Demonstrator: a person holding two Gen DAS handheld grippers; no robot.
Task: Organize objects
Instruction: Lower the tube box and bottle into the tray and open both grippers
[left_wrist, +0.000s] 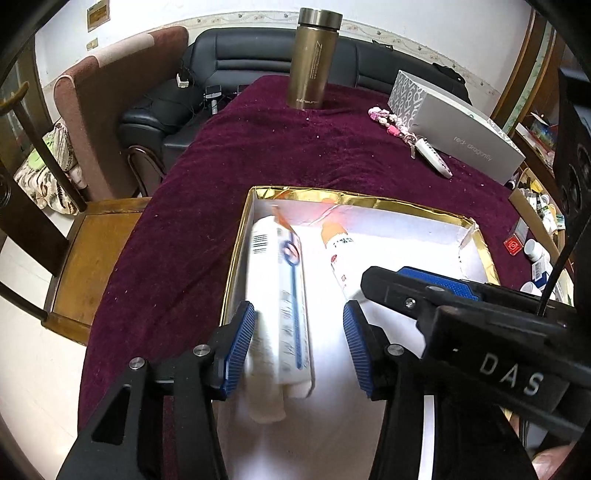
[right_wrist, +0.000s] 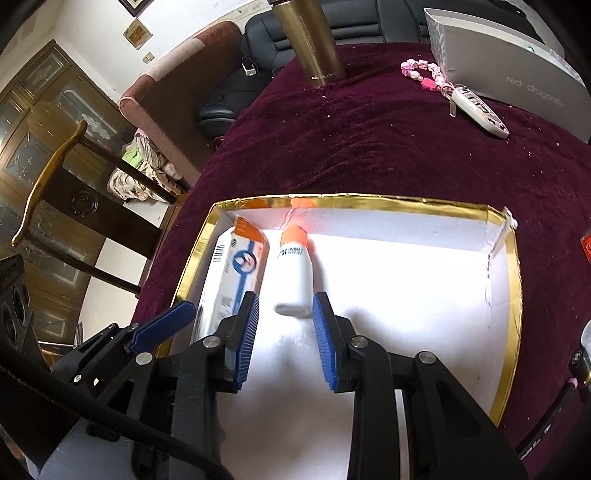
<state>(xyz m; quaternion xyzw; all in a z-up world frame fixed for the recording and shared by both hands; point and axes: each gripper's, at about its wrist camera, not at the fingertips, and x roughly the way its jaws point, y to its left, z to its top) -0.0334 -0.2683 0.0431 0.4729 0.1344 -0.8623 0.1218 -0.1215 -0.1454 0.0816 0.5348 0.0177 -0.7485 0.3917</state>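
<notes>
Left tool (left_wrist: 299, 345) spread, carton (left_wrist: 277, 295) loose between pads, lying in gold-rimmed box (left_wrist: 369, 199); right tool (right_wrist: 284, 332) gapped, clear of bottle (right_wrist: 293, 269), both items sorted.

The grey box (left_wrist: 469, 136), far ahead of the left gripper (left_wrist: 299, 347) and to its right, carries "red dragonfly" in pale letters along its long side. "DAS" stands in white letters on the black body of the right gripper (left_wrist: 511, 374), just right of the left one. The gold flask (left_wrist: 312, 59), straight ahead, bears lettering too small to read.
</notes>
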